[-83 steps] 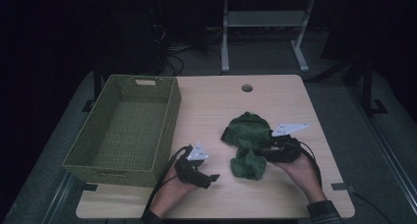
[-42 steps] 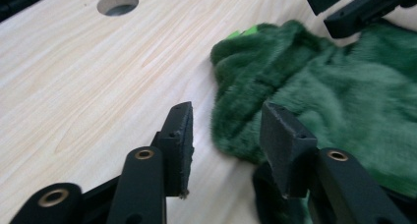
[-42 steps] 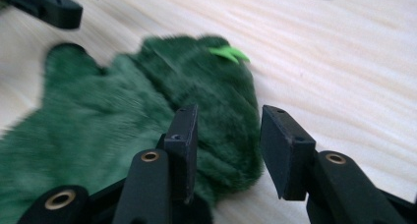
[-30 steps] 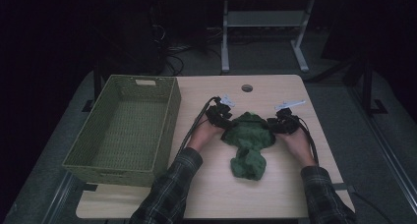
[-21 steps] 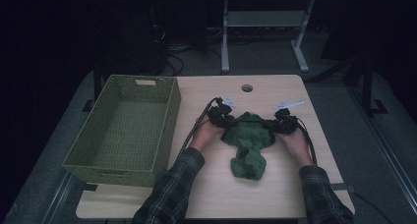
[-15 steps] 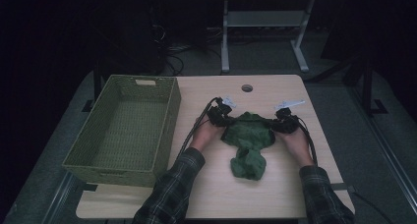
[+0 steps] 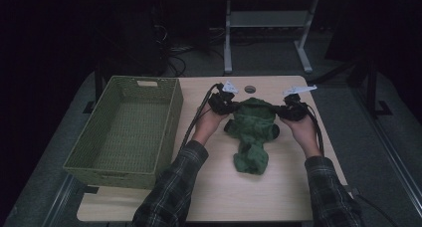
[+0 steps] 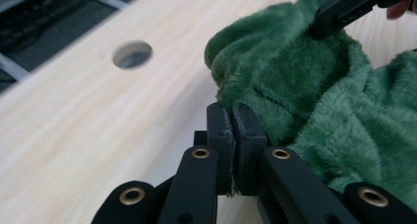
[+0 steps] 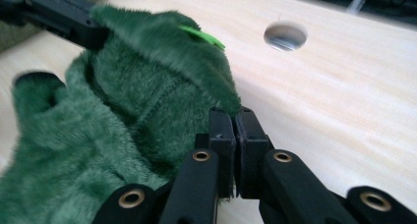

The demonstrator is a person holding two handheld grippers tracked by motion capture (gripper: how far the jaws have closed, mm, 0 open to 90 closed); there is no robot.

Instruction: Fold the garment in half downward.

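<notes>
A green plush garment [image 7: 253, 132] lies crumpled on the light wooden table [image 7: 219, 187], right of centre, with its lower part bunched toward the person's side. The left gripper [image 7: 225, 105] sits at the garment's upper left corner and the right gripper [image 7: 288, 111] at its upper right corner, each held in a hand with a plaid sleeve [image 7: 171, 187] behind it.

In the left gripper view the 2 black jaws are pressed together with the edge of the green fleece [image 8: 314, 96] pinched at their tips; the other gripper [image 8: 354, 5] shows at the top right, touching the fabric. In the right gripper view the jaws are likewise closed on a fold of the fleece [image 9: 147, 101], and a small bright green tag [image 9: 201, 37] sticks out of the fabric.

A round hole [image 7: 250, 89] in the tabletop lies just beyond the garment. An olive woven basket [image 7: 169, 112] stands at the table's left, apart from the garment.
</notes>
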